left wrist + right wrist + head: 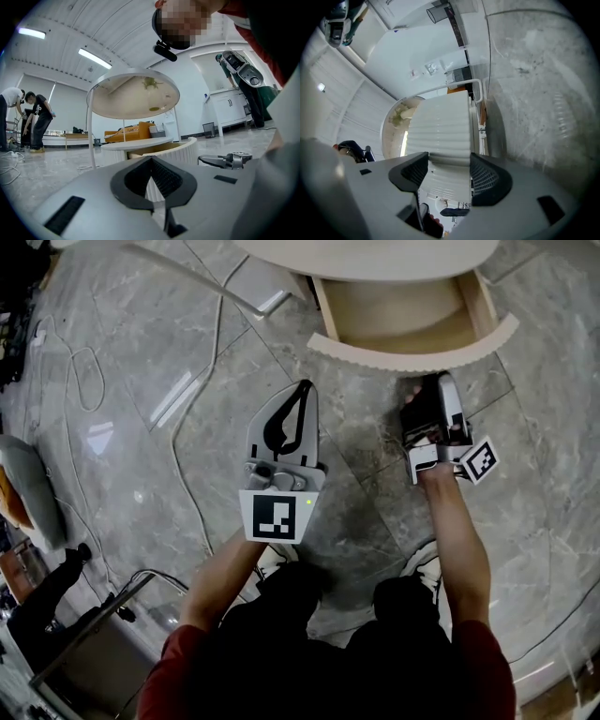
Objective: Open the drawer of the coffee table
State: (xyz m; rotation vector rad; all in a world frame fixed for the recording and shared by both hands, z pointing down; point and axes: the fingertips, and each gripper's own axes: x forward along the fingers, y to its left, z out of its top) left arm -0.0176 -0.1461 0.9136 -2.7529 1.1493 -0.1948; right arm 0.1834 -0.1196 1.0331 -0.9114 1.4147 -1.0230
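Note:
The coffee table's drawer [398, 315] stands pulled out under the round top [375, 257], its curved ribbed front [412, 351] facing me. My right gripper [424, 390], rolled onto its side, hangs just short of that front, apart from it. In the right gripper view the jaws of the right gripper [447, 161] are open and the ribbed front [445, 131] fills the gap ahead, with no pad touching it. My left gripper [304, 390] floats over the floor left of the drawer, shut and empty. In the left gripper view the left gripper [151, 161] has its tips meeting before the ribbed front [180, 147].
Cables [202, 474] trail over the grey marble floor [169, 362]. A grey seat [28, 488] stands at the far left. Across the room are two people [35, 117], an orange sofa [126, 133] and white cabinets [229, 105]. The table's raised round tier [133, 96] stands above the drawer.

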